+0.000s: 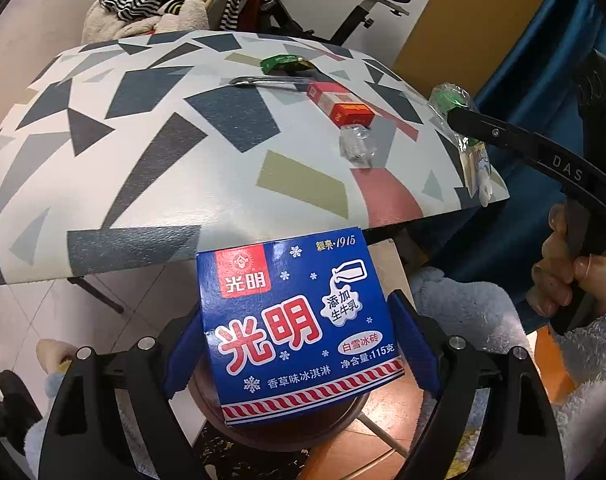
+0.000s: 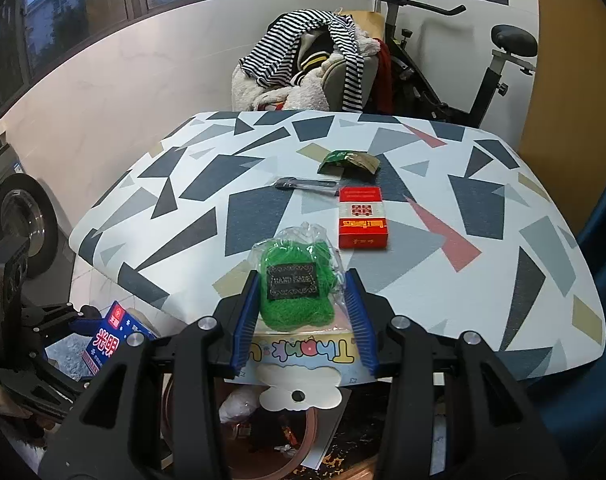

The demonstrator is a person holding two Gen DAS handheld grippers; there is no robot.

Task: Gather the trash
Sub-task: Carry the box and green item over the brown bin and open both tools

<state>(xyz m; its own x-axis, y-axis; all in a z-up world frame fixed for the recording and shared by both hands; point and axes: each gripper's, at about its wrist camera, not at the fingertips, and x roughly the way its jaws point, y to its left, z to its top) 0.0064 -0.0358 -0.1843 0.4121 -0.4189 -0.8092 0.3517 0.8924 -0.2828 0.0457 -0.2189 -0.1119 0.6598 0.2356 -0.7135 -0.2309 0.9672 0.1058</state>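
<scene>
Left tongs [image 1: 299, 344] are clenching the ice-cream box [image 1: 299, 332]; right tongs [image 2: 303, 320] are clenching the green packet [image 2: 297, 292]; both need releasing over the bin [image 2: 263, 436] at six o'clock.

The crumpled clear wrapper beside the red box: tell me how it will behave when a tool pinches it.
The crumpled clear wrapper looks like thin film, so it will probably collapse flat and weigh almost nothing. Its glossy surface suggests it could slip between the pads. Lying loose near the red box, it may skid if nudged rather than pinched.
</scene>
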